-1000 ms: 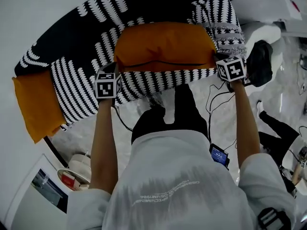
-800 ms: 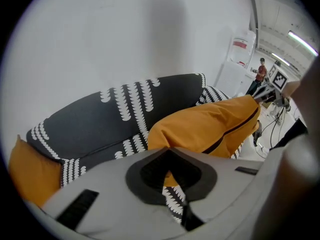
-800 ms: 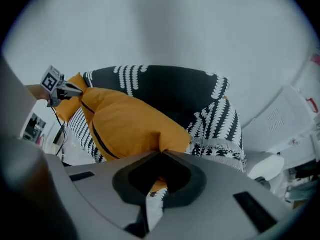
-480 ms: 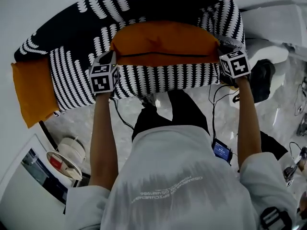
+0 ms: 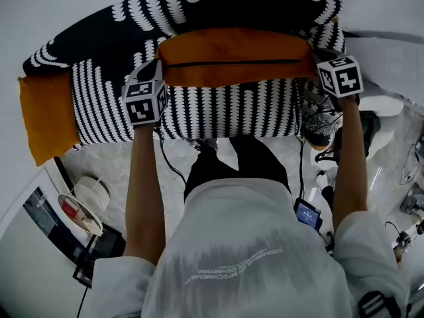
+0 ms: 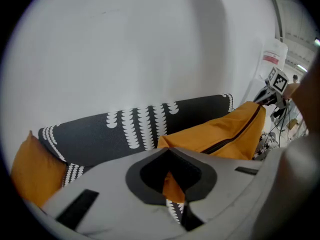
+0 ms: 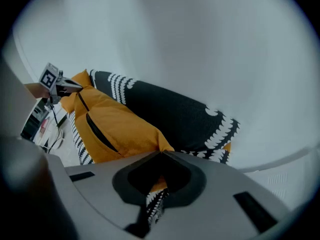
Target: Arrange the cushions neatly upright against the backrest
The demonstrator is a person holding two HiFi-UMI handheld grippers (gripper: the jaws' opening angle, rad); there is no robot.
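Reading head view: orange cushion (image 5: 238,55) is upper centre, over the black-and-white sofa (image 5: 218,5). Long axis runs left-right across frame, dark zipper (image 5: 238,63) along it. Left gripper (image 5: 161,68) has its left end, right gripper (image 5: 317,57) its right end. Second orange cushion (image 5: 46,114) sits at frame left, by the sofa end. Shirt (image 5: 232,264) print not legible.

Left gripper view: jaws nearly closed, clamped on an orange corner. Cushion body stretches to frame right.

Right gripper view: jaws nearly closed on the opposite corner. Cushion runs toward upper left.
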